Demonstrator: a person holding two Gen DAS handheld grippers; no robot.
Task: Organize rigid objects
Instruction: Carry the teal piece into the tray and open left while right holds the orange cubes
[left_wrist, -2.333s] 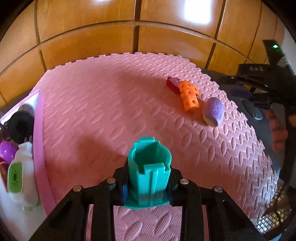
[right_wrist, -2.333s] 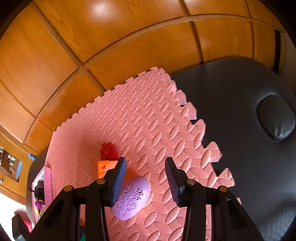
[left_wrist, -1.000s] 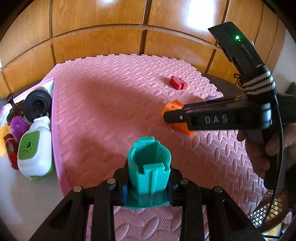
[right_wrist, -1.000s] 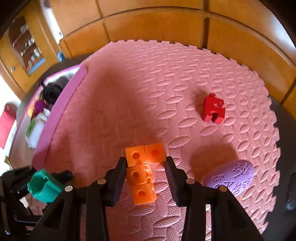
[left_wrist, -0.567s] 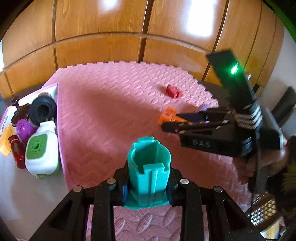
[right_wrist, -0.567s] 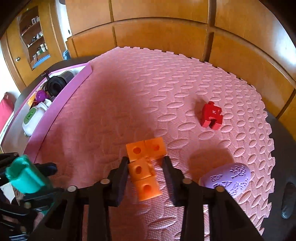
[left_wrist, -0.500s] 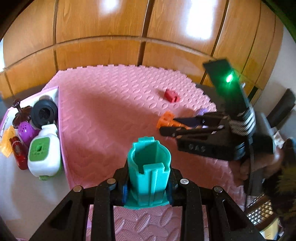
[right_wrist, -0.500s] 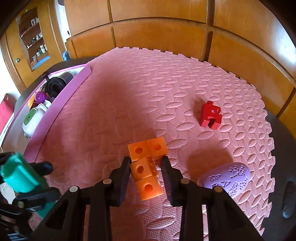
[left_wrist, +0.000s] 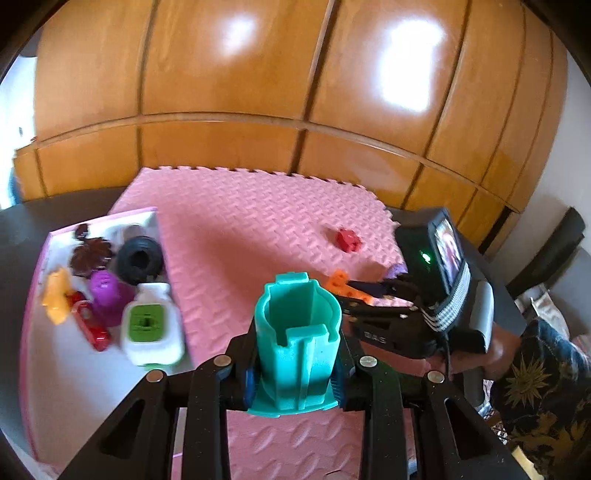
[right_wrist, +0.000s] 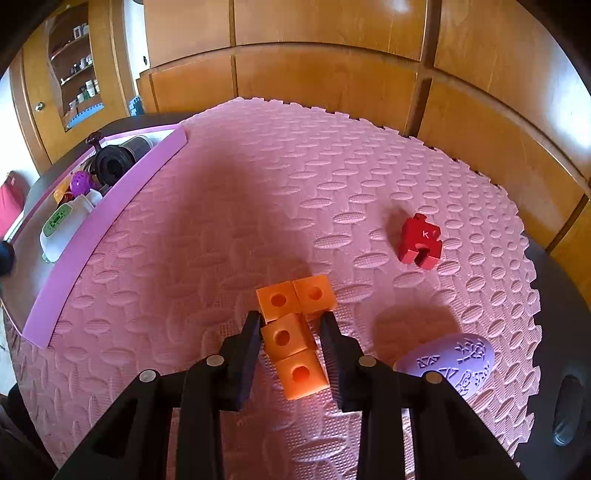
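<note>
The left claw (left_wrist: 297, 373) grips an upright teal cup (left_wrist: 298, 341), while the right claw (right_wrist: 291, 332) clamps orange linked cubes (right_wrist: 293, 330) on the pink mat (right_wrist: 221, 229).

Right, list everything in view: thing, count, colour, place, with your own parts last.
foam mat: one, pink, under the loose toys
tray: one, pink-walled, left of the mat, holding a white bottle, black wheel, purple toy, yellow piece, red piece and brown leaf
orange cube block: one, on the mat
red block: one, right of the mat
purple oval: one, near right
teal cup: one, in the left gripper
wooden panels: behind
left gripper: shut on the cup
right gripper: fingers straddling the orange block
</note>
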